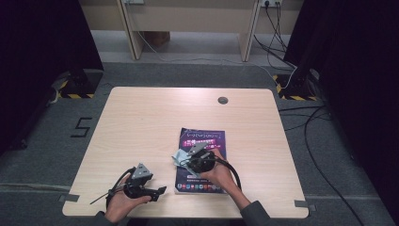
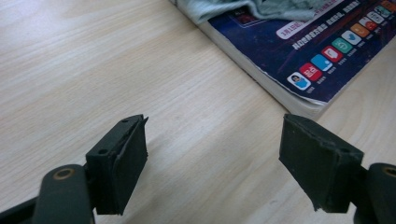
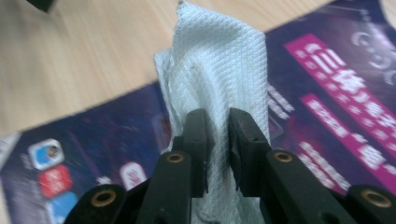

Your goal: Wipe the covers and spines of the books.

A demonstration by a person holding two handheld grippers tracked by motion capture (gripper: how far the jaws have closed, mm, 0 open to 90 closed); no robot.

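Wide bare surface (image 1: 141, 122) on the left and across the far side, so a hand passes freely there. The book (image 1: 207, 141) lies flat right of centre near the front edge, a low step in the way. The right tool (image 1: 190, 160) sits over the book's left half, pinching a cloth (image 1: 179, 156) that spills off that edge. The left tool (image 1: 157, 190) hangs at the front edge, jaws apart, with a bare lane between it and the book. A small round grommet (image 1: 222, 100) sits flush at the far edge.
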